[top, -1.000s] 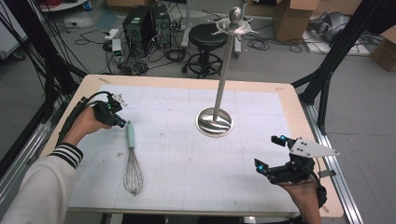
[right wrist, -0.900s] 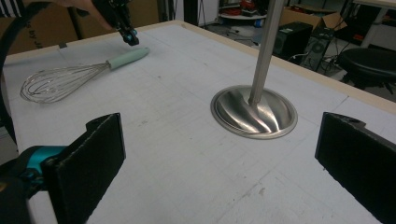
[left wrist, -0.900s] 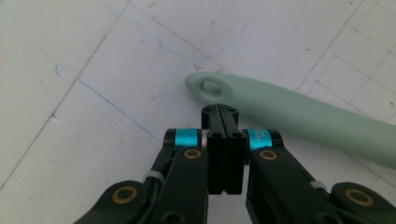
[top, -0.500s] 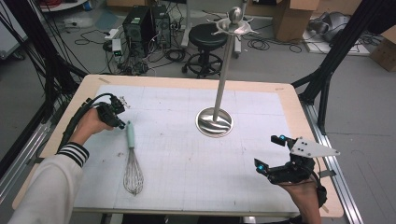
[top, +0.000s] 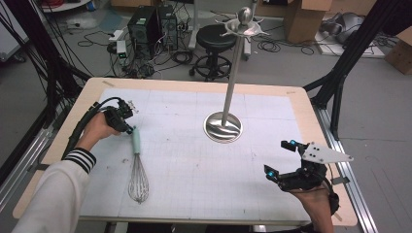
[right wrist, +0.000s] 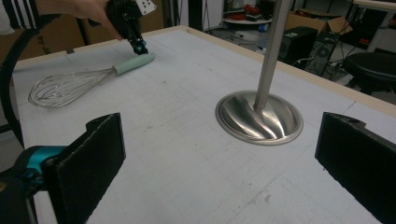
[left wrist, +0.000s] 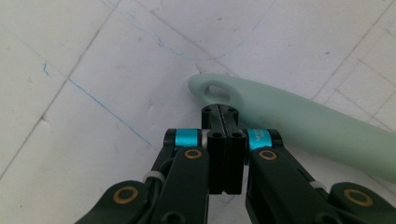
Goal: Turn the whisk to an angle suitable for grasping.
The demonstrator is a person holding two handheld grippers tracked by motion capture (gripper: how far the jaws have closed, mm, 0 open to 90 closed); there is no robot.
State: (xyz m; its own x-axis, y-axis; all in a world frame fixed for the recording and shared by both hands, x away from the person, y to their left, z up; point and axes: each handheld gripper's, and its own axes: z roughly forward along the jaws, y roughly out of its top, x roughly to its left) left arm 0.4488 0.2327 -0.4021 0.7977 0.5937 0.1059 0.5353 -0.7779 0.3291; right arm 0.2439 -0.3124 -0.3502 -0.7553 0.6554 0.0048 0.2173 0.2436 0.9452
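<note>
So the table (top: 301, 104) is a wooden-edged board with a white gridded sheet on top, and there's not much on it. The big thing is a tall metal stand (top: 228, 82) with a round shiny base, sitting a bit right of the middle toward the far side, with little hooks up at the top. It's well apart from everything else, so nothing really blocks the way to the whisk (top: 137, 167). Past the far edge there's a black stool (top: 214, 39), some computer boxes and a mess of cables on the floor.

The whisk lies flat on the left part of the sheet, wire end toward the person, mint-green handle pointing away. The handle end has a hanging hole in it, clear in the left gripper view.

The left gripper (top: 127, 125) is at the far tip of that handle, tilted down toward the sheet, hand wrapped around its body, striped sleeve coming in from the bottom left. Its jaws are pressed right together with nothing between them, tips sitting just over the hole end of the handle (left wrist: 280, 126). Can't tell if they actually touch it.

The right gripper (top: 281, 158) hangs over the near right corner, held about level and aimed across the table at the stand base. Its jaws are spread wide, holding nothing.
</note>
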